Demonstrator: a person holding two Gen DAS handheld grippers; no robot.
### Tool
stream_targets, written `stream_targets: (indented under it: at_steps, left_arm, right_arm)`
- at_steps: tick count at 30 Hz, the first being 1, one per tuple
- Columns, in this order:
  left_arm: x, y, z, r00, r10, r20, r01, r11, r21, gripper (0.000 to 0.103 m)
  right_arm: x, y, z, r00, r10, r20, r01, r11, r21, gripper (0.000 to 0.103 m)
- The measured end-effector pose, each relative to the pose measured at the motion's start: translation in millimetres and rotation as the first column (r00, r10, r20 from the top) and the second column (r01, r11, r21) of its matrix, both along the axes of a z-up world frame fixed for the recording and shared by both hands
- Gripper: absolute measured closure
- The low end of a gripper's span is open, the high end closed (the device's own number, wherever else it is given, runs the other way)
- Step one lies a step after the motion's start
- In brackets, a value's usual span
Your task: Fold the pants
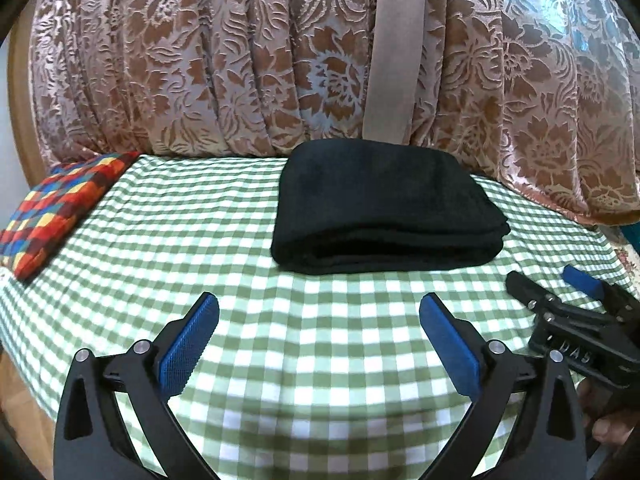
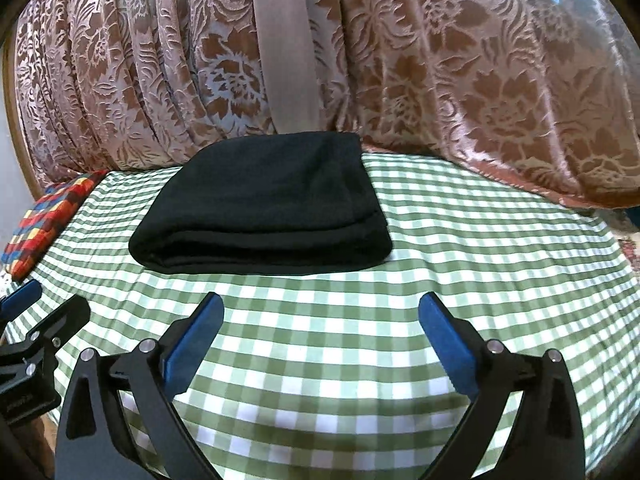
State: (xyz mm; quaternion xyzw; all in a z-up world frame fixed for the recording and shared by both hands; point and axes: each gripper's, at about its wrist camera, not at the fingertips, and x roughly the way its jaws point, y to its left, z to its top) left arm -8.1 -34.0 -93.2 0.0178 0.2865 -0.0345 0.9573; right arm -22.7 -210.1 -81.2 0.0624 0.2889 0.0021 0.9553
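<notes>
The black pants lie folded into a thick rectangular stack on the green-and-white checked cloth, near its far edge. They also show in the right wrist view. My left gripper is open and empty, held over the cloth in front of the pants. My right gripper is open and empty too, in front of the stack and a little to its right. The right gripper shows at the right edge of the left wrist view, the left gripper at the left edge of the right wrist view.
A brown floral curtain with a plain grey band hangs right behind the table. A multicoloured patterned cushion lies at the far left, and shows in the right wrist view.
</notes>
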Motion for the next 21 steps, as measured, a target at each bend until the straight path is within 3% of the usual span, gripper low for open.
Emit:
stream_targets:
  at_steps: [13, 21]
  left_arm:
    - [-19, 9, 9, 0.994, 0.080, 0.079, -0.081, 0.997, 0.001, 0.004]
    - [-15, 9, 8, 0.995, 0.079, 0.064, -0.079, 0.997, 0.008, 0.004]
  right_arm:
    - [-9, 11, 3, 1.000, 0.029, 0.012, -0.029, 1.000, -0.010, 0.003]
    - [-7, 10, 0, 1.000, 0.018, 0.014, -0.018, 1.000, -0.003, 0.003]
